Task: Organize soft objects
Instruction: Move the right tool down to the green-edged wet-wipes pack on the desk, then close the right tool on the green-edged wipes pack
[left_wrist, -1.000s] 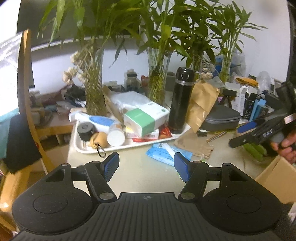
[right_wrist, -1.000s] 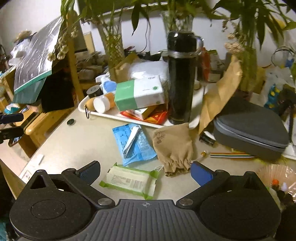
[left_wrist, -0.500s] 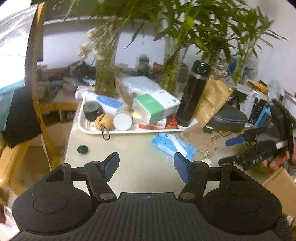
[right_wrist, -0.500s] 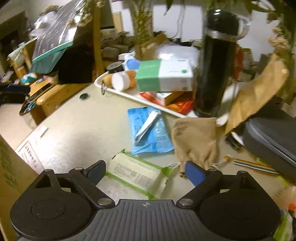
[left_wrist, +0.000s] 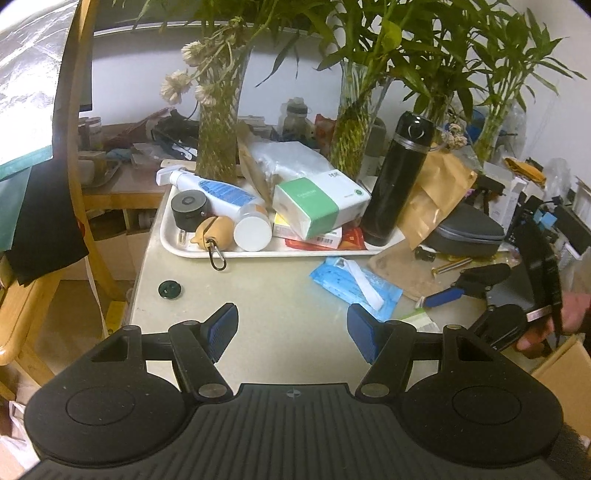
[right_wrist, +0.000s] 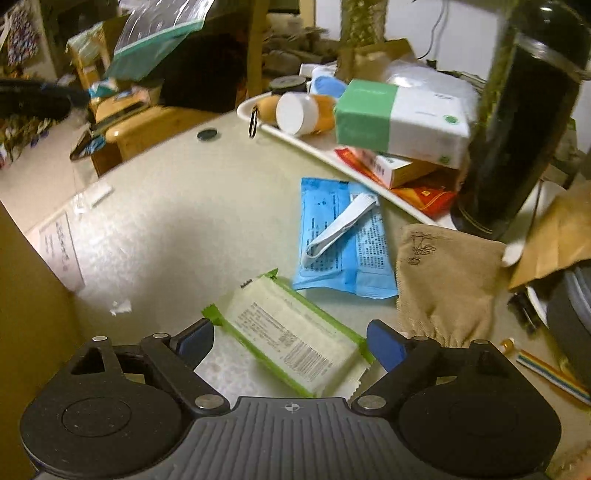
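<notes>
Green-edged wipes pack (right_wrist: 295, 341): glossy plastic film. Blue pack (right_wrist: 343, 243): same crinkled film. Tan drawstring pouch (right_wrist: 447, 284): matt woven cloth. Black flask (left_wrist: 397, 177): glossy. Tabletop (left_wrist: 266, 295): smooth, matt. Tray (left_wrist: 258, 253): smooth white plastic.

You are in a lived-in home room: behind the white tray (left_wrist: 258, 254) on the cluttered bench (left_wrist: 266, 314) stand bamboo vases (left_wrist: 218, 140), left of it wooden furniture (left_wrist: 22, 306).
</notes>
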